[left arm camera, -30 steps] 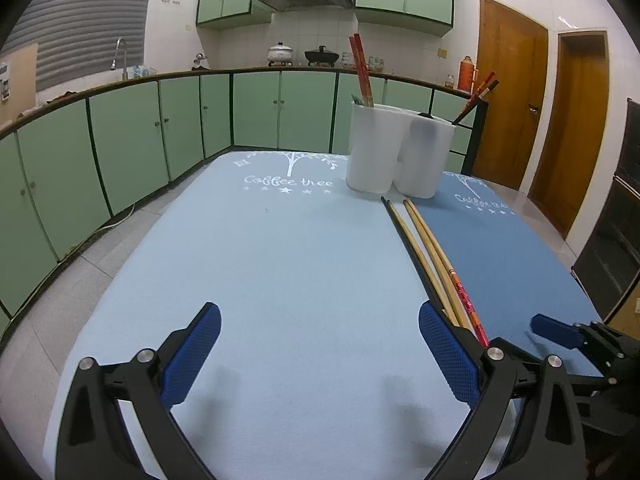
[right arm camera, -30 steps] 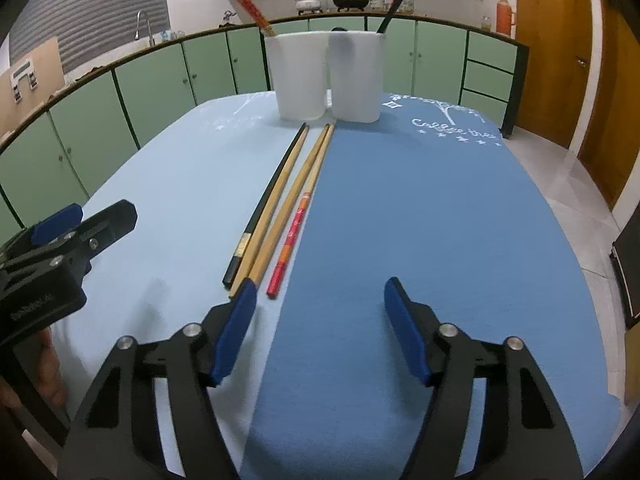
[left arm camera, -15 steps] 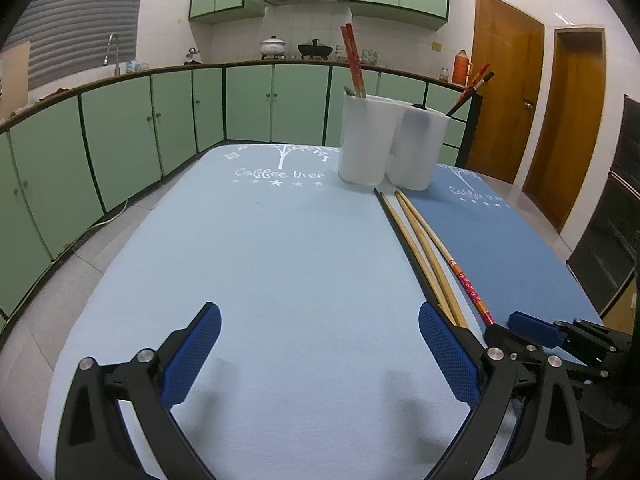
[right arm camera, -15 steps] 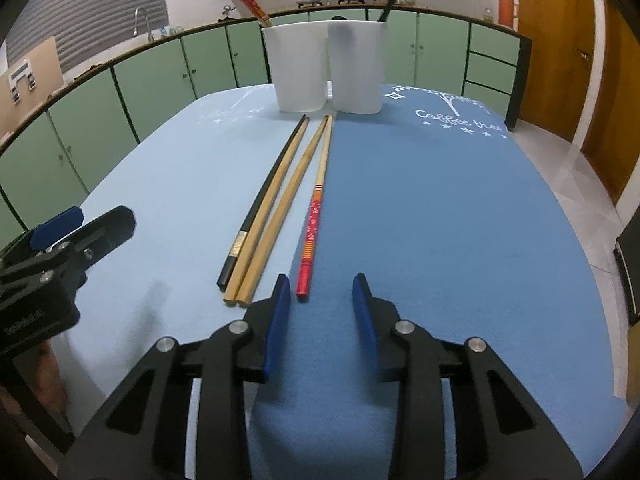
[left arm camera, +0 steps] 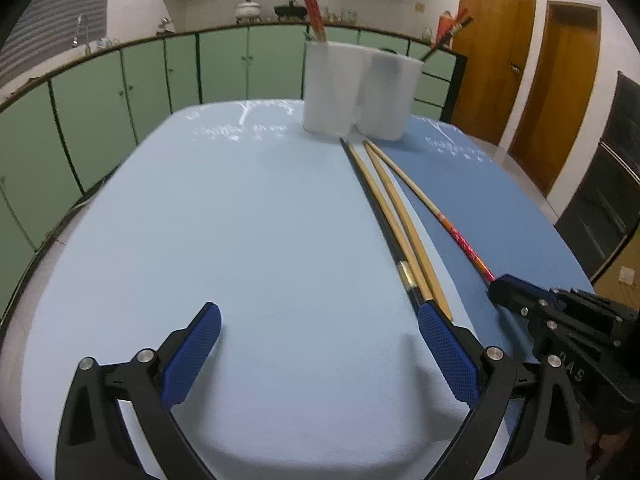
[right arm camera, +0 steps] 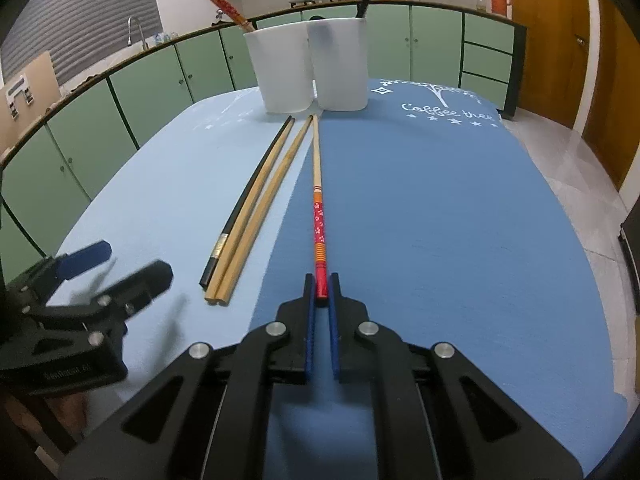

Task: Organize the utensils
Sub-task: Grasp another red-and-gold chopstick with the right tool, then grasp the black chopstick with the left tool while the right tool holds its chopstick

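Now red chopstick [right arm camera: 319, 224] btwn right tongs [right arm camera: 321, 297]

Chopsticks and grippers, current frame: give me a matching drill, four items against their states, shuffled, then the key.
Items
1. red chopstick
2. black chopstick
3. left gripper
4. left cup

States
A. jaws wide, nothing between them
B. lies loose on the light blue mat, beside two plain wooden sticks
C. red end pinched by the right gripper
D. stands upright, red chopsticks sticking out

Pairs: 1-C, 2-B, 3-A, 4-D
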`<state>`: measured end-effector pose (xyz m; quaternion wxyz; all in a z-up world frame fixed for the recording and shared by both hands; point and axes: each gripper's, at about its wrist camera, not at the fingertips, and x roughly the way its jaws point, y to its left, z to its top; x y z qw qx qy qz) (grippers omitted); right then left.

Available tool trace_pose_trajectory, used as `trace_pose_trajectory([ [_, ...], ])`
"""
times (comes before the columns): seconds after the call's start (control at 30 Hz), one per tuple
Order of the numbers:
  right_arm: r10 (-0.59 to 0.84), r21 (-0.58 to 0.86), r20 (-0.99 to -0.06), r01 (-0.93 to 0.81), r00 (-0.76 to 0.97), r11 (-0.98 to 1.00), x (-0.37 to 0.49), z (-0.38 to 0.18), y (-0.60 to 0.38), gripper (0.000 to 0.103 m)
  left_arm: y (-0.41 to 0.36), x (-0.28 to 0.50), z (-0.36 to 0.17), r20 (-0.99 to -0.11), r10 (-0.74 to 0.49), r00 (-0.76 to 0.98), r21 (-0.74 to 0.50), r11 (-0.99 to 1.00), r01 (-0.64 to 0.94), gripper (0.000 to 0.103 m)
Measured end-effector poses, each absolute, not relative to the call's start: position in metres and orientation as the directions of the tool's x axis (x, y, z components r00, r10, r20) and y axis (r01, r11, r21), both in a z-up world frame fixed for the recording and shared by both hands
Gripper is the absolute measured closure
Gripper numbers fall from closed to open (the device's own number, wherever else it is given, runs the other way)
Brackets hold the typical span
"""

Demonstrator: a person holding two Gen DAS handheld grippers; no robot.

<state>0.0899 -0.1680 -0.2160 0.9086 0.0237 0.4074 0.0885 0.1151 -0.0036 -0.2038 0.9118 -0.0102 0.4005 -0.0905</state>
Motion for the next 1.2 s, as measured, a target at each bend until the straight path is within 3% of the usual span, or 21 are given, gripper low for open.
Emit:
trace_pose_trajectory([
  [0.43,0.185,0.131,-0.731,-0.131,0.657,0.983,0.09,-0.215,-0.178,0.098,-0.031,0.125,-0.213,-0.776,-0.129,0.618,-0.028,0.985,0.171,0.007],
  [0.5,0.186,0.13,-0.732,-0.133,0.656,0.983,0.089,-0.216,-0.177,0.098,-0.029,0.126,-0.213,-0.774,-0.103,0.625,-0.019,0.99,0.139,0.013],
  [0.63,0.19,0.126,-0.735,-0.144,0.651,0.982,0.088,-0.217,-0.176,0.098,-0.02,0.124,-0.21,-0.766,-0.106,0.634,-0.046,0.993,0.11,0.014],
  [0.83,0.192,0.102,-0.732,-0.174,0.653,0.979,0.087,-0.218,-0.169,0.09,-0.02,0.125,-0.21,-0.756,-0.122,0.644,-0.068,0.992,0.108,0.017],
  [1.03,0.192,0.098,-0.73,-0.177,0.656,0.979,0.09,-0.219,-0.167,0.09,-0.028,0.123,-0.209,-0.743,-0.112,0.66,-0.046,0.992,0.117,0.044],
  [1.17,0.199,0.106,-0.73,-0.179,0.654,0.978,0.091,-0.219,-0.167,0.097,-0.035,0.123,-0.208,-0.736,-0.17,0.655,-0.087,0.984,0.158,0.091],
  [1.2,0.201,0.108,-0.73,-0.18,0.653,0.978,0.091,-0.219,-0.168,0.097,-0.038,0.123,-0.207,-0.735,-0.179,0.654,-0.089,0.982,0.168,0.096],
])
